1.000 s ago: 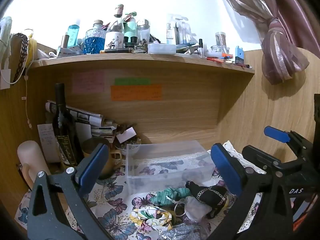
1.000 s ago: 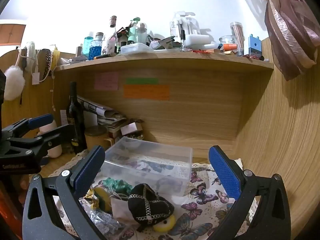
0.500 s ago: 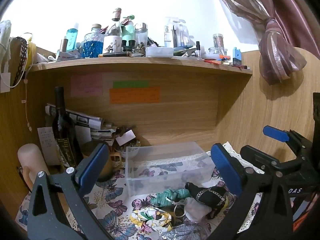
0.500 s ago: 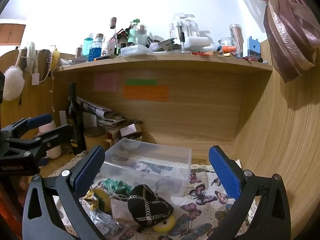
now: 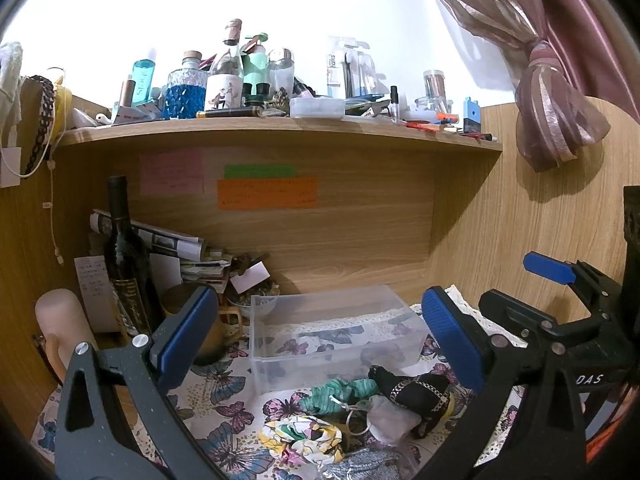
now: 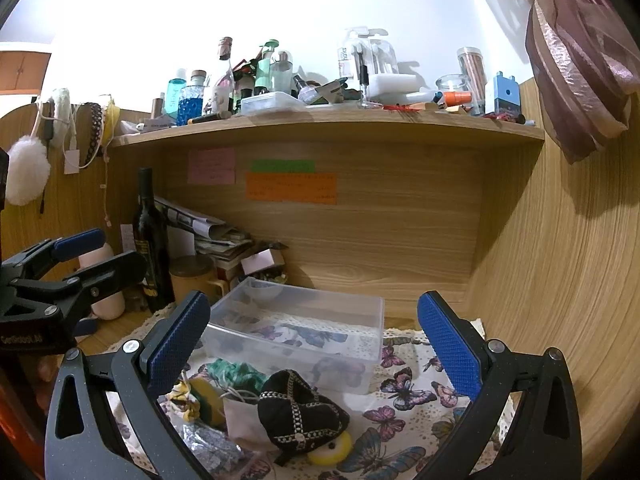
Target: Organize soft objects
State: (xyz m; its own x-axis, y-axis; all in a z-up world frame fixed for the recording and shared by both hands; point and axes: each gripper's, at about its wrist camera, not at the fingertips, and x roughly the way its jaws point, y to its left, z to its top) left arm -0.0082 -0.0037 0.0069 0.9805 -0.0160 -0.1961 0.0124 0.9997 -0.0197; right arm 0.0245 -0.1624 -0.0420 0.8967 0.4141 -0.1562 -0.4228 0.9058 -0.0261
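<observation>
A pile of soft items lies on the butterfly cloth (image 5: pixel 224 396) in front of an empty clear plastic box (image 5: pixel 332 332): a black studded pouch (image 5: pixel 416 392), a green scrunchie (image 5: pixel 340 392), a yellow floral scrunchie (image 5: pixel 304 440), a grey glittery piece (image 5: pixel 360 468) and a pale pouch (image 5: pixel 388 416). My left gripper (image 5: pixel 320 336) is open and empty above the pile. My right gripper (image 6: pixel 316 340) is open and empty; below it lie the black pouch (image 6: pixel 300 412), a yellow soft item (image 6: pixel 328 448), the green scrunchie (image 6: pixel 236 372) and the box (image 6: pixel 296 328).
A dark wine bottle (image 5: pixel 128 268), a brown mug (image 5: pixel 208 332), a pale cylinder (image 5: pixel 64 328) and stacked papers (image 5: pixel 160 240) stand at the left. A cluttered wooden shelf (image 5: pixel 280 128) hangs overhead. Wooden walls close the back and right. A tied curtain (image 5: pixel 556 92) hangs at the upper right.
Both views have shifted slightly, the shelf sitting a little lower in frame. The soft items and the box have not moved. Both grippers stay open.
</observation>
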